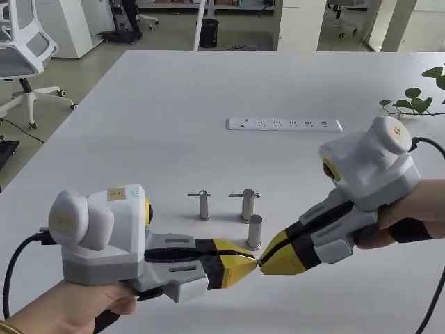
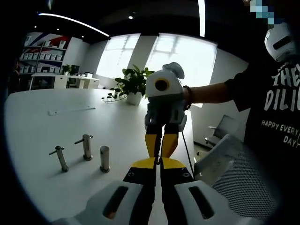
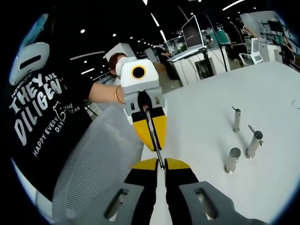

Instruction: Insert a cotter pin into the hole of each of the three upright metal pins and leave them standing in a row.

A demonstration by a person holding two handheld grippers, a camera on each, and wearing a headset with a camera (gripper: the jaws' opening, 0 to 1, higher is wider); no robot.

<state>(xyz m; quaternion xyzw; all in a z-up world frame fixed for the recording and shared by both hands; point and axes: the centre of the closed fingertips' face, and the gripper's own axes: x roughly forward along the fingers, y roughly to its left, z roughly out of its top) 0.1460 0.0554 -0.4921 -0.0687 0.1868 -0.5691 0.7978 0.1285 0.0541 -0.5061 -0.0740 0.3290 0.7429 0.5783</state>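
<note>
1. Three short upright steel pins stand on the white desk (image 1: 174, 125) just beyond your gripper tips. Two of them, the left one (image 1: 204, 205) and the right one (image 1: 247, 205), stand side by side, and each has a cotter pin crosswise through its top.
2. One bare steel pin (image 1: 254, 232) has nothing through its top. It stands nearer to you, just in front of the right-hand one and out of line with the pair.
3. Your left gripper (image 1: 249, 264) comes in low from the left and your right gripper (image 1: 268, 263) from the right. Their yellow tips meet nose to nose just in front of the bare pin.
4. In the right gripper view, a thin metal cotter pin (image 3: 159, 155) runs from the tips of your left jaws into the tips of your right jaws.
5. Both pairs of jaws are pressed together, each on one end of that thin pin, which hangs in the air above the desk and not in any hole.
6. Farther back on the desk, well apart from the pins, lies a long white power strip (image 1: 284, 124). A green leafy plant (image 1: 417, 101) reaches in at the right edge.
</note>
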